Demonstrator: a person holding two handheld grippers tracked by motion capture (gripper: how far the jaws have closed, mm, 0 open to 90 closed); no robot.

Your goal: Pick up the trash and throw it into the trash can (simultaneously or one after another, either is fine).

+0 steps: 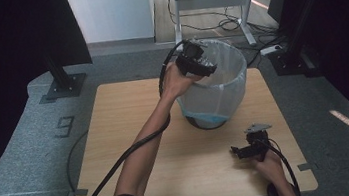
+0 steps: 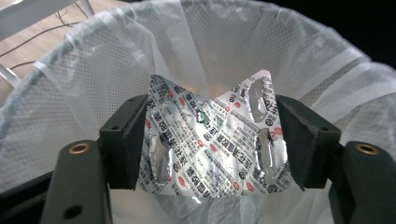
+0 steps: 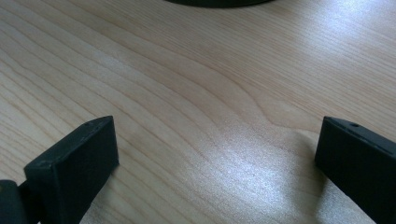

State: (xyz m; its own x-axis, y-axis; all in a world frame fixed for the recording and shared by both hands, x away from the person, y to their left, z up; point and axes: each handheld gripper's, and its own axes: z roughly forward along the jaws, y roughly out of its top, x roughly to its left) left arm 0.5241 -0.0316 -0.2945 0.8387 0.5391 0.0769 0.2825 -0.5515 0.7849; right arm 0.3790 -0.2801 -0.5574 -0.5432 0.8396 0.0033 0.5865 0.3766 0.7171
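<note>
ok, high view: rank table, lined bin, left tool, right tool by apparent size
1. table
2. lined bin
3. and 4. left tool and right tool: they look about alike, and differing distance from the camera makes it unsure, so no ranking.

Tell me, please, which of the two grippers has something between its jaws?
The left gripper, over the lined bin, pinches a bent foil blister pack; the right gripper gapes over bare table.

The high view looks forward and down from above the person's side, taking in the whole counter (image 1: 131, 133). The left gripper view sits close behind its jaws, facing down into the lined bin (image 2: 93, 70), which the high view shares (image 1: 225, 79). The right gripper view looks low and near along its jaws across bare counter (image 3: 196, 93).
</note>
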